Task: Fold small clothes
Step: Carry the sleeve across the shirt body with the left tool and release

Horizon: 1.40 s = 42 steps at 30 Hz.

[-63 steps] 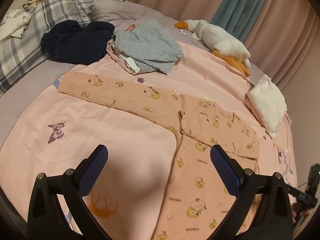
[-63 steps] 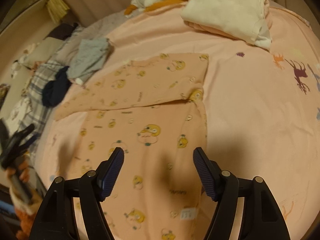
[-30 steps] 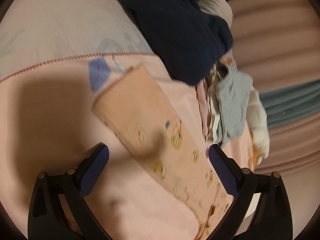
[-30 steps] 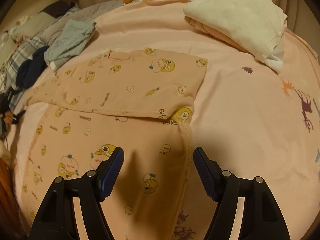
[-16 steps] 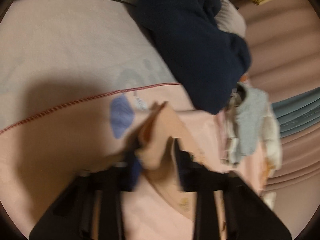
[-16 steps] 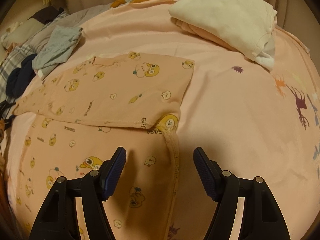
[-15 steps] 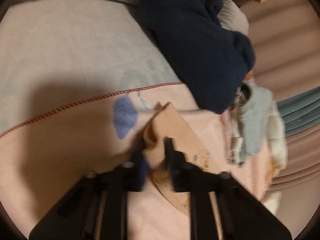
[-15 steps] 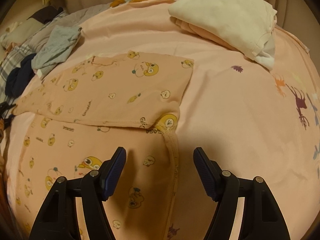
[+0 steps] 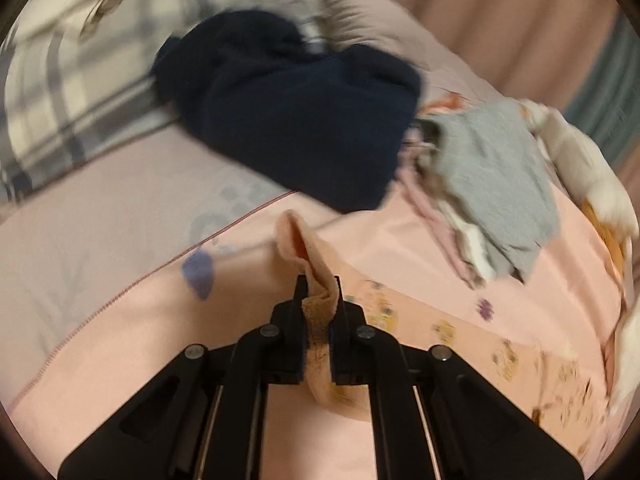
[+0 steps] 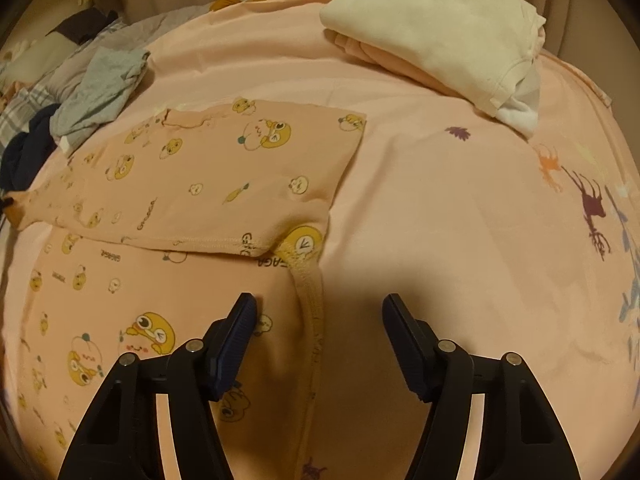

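A peach garment with yellow cartoon prints (image 10: pixel 224 184) lies spread on the pink bedspread (image 10: pixel 440 220), one part folded across the other. My left gripper (image 9: pixel 318 286) is shut on the cuff end of its long narrow part (image 9: pixel 304 248) and holds that end lifted off the bed; the rest trails to the right (image 9: pixel 460 332). My right gripper (image 10: pixel 318 312) is open and empty, hovering low over the garment's right seam (image 10: pixel 310 300), just below the folded part's corner.
A navy garment (image 9: pixel 296 120) and a grey folded pile (image 9: pixel 496 184) lie beyond the left gripper, with plaid bedding (image 9: pixel 60 92) at far left. A folded white and pink stack (image 10: pixel 440 28) sits at the back right. A plush toy (image 9: pixel 592 176) lies by the curtain.
My left gripper closed on the cuff end and lifted it off the bed, and its view swung. My right gripper drifted slightly forward over the seam and stayed open.
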{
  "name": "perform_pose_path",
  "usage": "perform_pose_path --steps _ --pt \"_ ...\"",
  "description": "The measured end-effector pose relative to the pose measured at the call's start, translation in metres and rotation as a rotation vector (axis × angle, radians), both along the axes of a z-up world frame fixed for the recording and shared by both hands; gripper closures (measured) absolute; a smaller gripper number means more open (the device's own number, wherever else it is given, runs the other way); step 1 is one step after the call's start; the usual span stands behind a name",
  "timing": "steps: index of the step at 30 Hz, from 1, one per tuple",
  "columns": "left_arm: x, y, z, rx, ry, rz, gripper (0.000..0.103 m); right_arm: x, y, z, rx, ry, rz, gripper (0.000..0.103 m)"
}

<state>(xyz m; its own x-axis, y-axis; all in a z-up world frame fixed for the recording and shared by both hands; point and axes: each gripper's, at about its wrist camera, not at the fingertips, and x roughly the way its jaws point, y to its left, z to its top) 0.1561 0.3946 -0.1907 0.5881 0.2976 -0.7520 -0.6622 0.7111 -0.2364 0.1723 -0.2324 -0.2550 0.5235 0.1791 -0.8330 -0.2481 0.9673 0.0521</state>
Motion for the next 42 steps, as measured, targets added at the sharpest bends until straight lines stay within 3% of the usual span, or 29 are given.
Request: perform_pose_path --steps 4,10,16,17,19,21,23,26,34,42 --pt "0.009 -0.024 0.025 -0.059 -0.078 -0.092 0.096 0.0 -0.005 0.001 0.012 0.008 0.014 0.036" --pt "0.018 -0.076 0.066 -0.063 -0.134 -0.21 0.096 0.003 -0.006 -0.004 0.041 0.033 0.041 0.036" --pt "0.025 -0.124 0.104 -0.166 -0.237 -0.349 0.096 0.012 0.008 0.0 -0.043 -0.041 0.075 0.036" --pt "0.027 -0.133 0.111 -0.167 -0.239 -0.365 0.096 0.015 0.01 -0.001 -0.066 -0.058 0.068 0.039" --pt "0.027 -0.154 0.126 -0.14 -0.255 -0.399 0.096 0.017 0.011 -0.002 -0.072 -0.065 0.07 0.071" --pt "0.025 -0.175 0.141 -0.091 -0.278 -0.424 0.096 0.019 0.008 -0.003 -0.024 -0.057 0.069 0.085" --pt "0.025 -0.194 0.153 -0.047 -0.289 -0.448 0.096 0.019 0.006 -0.003 0.005 -0.059 0.064 0.086" --pt "0.026 -0.226 0.168 0.03 -0.255 -0.487 0.096 0.019 0.004 -0.004 0.026 -0.059 0.06 0.086" --pt "0.026 -0.286 0.177 0.09 -0.193 -0.609 0.096 0.019 -0.005 -0.006 0.102 -0.042 0.04 0.086" --pt "0.049 -0.343 0.161 0.054 -0.141 -0.688 0.096 0.012 -0.02 -0.006 0.201 -0.032 0.015 0.086"
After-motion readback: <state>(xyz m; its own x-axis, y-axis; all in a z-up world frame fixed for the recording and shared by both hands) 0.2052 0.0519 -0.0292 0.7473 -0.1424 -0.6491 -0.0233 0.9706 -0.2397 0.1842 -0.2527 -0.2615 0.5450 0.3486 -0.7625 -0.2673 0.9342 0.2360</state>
